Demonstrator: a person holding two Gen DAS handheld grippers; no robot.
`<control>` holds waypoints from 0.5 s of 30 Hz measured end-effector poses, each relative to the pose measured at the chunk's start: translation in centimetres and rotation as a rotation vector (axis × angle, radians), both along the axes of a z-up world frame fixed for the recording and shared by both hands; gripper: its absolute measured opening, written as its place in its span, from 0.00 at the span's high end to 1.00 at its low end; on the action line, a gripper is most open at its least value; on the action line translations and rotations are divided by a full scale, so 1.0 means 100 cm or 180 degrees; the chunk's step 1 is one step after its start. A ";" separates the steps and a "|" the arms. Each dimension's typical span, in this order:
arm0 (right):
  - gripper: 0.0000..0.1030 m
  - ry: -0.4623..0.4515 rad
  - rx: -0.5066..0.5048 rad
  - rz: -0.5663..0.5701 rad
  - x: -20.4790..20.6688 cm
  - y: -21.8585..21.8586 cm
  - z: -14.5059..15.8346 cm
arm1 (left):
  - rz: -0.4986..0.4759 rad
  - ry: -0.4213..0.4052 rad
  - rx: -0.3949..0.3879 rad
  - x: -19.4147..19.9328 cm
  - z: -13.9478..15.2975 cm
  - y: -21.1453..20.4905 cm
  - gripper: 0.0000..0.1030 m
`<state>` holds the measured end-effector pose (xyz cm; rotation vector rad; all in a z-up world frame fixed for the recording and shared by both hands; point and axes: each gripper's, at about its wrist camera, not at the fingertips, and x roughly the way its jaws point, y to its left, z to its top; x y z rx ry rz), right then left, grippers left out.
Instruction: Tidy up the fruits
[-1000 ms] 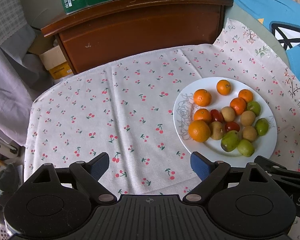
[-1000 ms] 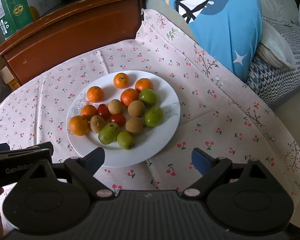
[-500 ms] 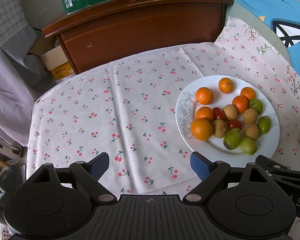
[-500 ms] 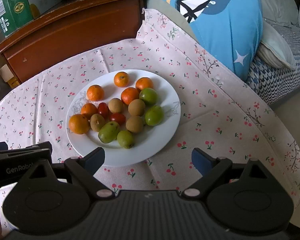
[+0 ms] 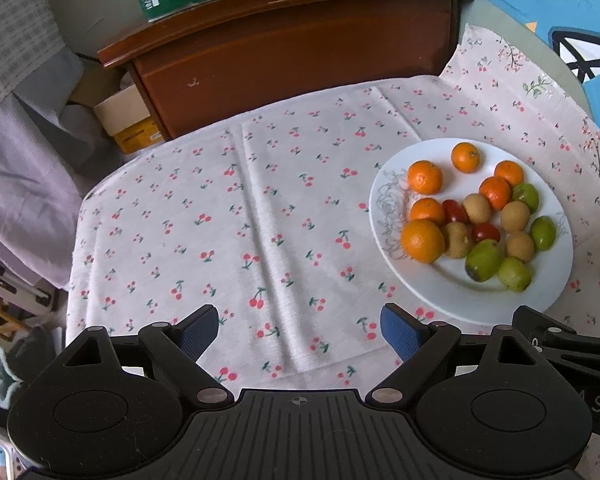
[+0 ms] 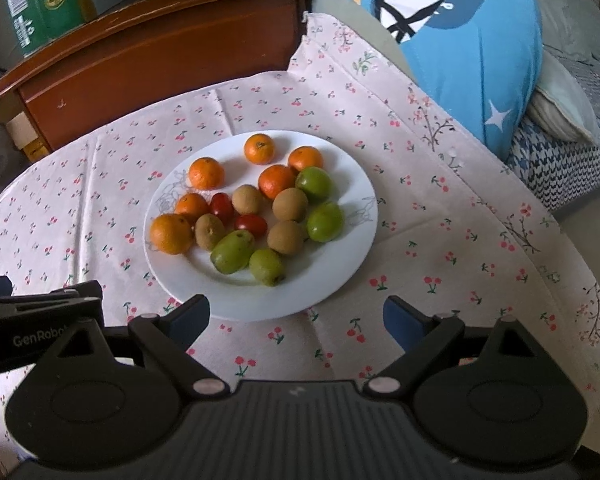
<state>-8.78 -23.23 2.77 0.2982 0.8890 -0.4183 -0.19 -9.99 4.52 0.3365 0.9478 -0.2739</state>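
Fruit lay in one mixed heap on the white plate (image 6: 352, 184), which sat on the cherry-print cloth (image 5: 228, 216); six oranges (image 6: 171, 233) ran along the far and left side, two small tomatoes (image 6: 251, 225) sat in the middle among four brown kiwis (image 6: 286, 237), and four green fruits (image 6: 233, 251) lay toward the near and right edge, several of them touching.

By their look the oranges were firm and light, with a dimpled skin that should grip well across the widest part; the tomatoes looked smooth, slippery and easy to burst, so only a gentle squeeze at the middle would suit them; the kiwis seemed fuzzy and slightly soft; all were round and likely to roll on the glazed plate.

The right gripper (image 6: 296, 316) hung over the near rim of the plate, fingers spread wide and holding nothing; the left gripper (image 5: 300, 330) hung over bare cloth left of the plate, likewise spread wide, empty and touching nothing.
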 end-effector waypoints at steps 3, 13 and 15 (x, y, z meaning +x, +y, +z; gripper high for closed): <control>0.09 -0.0015 -0.0047 0.0056 -0.001 0.007 -0.002 | 0.0022 0.0005 0.0038 -0.003 -0.002 0.006 0.13; 0.09 -0.0089 -0.0051 0.0257 -0.007 0.028 -0.006 | 0.0217 0.0079 -0.0055 -0.011 -0.007 0.037 0.13; 0.09 -0.0100 -0.0060 0.0303 -0.007 0.032 -0.007 | 0.0252 0.0083 -0.0066 -0.013 -0.008 0.042 0.13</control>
